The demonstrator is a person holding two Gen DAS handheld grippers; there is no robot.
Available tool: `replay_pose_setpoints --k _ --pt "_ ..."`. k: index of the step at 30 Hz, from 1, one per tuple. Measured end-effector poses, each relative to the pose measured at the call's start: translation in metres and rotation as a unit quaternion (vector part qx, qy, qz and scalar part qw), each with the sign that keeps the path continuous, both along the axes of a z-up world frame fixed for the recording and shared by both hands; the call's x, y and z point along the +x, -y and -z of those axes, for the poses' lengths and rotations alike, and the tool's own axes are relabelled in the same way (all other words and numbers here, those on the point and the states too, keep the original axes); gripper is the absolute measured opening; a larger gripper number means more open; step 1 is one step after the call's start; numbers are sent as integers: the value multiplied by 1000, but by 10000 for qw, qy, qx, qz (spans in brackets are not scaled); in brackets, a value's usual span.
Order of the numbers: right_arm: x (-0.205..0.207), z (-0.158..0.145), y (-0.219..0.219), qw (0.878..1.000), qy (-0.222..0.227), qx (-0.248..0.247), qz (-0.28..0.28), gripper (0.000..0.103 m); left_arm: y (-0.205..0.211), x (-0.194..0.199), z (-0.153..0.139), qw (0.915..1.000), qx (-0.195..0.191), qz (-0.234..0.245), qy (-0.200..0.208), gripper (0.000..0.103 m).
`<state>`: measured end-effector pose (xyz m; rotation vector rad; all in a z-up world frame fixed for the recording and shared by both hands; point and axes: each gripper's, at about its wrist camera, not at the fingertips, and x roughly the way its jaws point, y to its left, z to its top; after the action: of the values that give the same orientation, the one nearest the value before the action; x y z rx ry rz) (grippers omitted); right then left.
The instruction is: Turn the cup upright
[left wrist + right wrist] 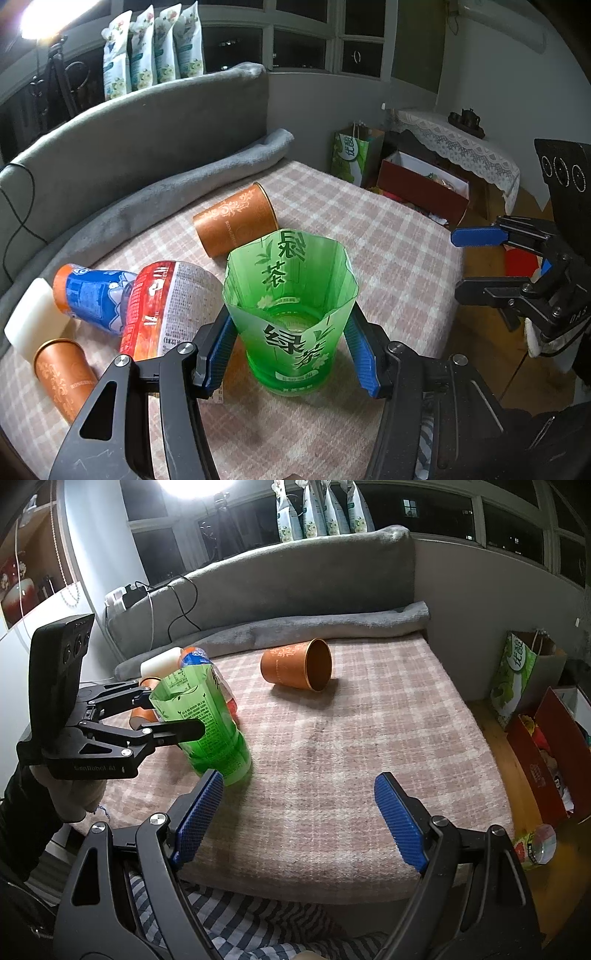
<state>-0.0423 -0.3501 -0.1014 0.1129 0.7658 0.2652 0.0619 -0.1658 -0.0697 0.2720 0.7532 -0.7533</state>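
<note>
Blue-padded fingers of the left claw [291, 350] flank a translucent green plastic cup [291, 314] cut from a tea bottle; it stands upright, mouth up, on the pink checked blanket [388, 266]. Whether the pads actually press its walls, I cannot tell. The right claw [299, 819] hangs wide and holds nothing, just beside that cup. Farther back, an orange paper cup [297, 664] lies on its side, near a folded grey blanket [314, 627].

My checked bed [369, 746] carries a standing green cup [291, 314], two toppled orange cups [297, 664], and a bottle [92, 295].
</note>
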Motion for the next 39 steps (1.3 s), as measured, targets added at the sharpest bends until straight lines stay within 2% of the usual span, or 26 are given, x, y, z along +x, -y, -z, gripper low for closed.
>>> replay_pose_setpoints --k 11,16,18,24,37,39 --pt "0 0 -3 10000 38 29 -18 86 -1 -2 0 10000 20 -20 10 56" --pt "0 -2 -5 10000 49 44 -34 86 -4 -5 1 10000 24 -24 -31 63" --pt "-1 -3 -6 10000 66 43 -40 86 -5 -6 2 10000 41 -46 -28 70" --pt "-1 -7 -8 9998 166 89 -17 86 -13 -12 2 9999 5 -103 -80 72" --pt "6 -21 -21 9982 565 -14 212 87 -52 -42 -11 9964 -300 -768 205 73" --pt "6 -25 -23 9970 689 -115 345 91 -61 -47 -13 9945 -336 -953 282 73"
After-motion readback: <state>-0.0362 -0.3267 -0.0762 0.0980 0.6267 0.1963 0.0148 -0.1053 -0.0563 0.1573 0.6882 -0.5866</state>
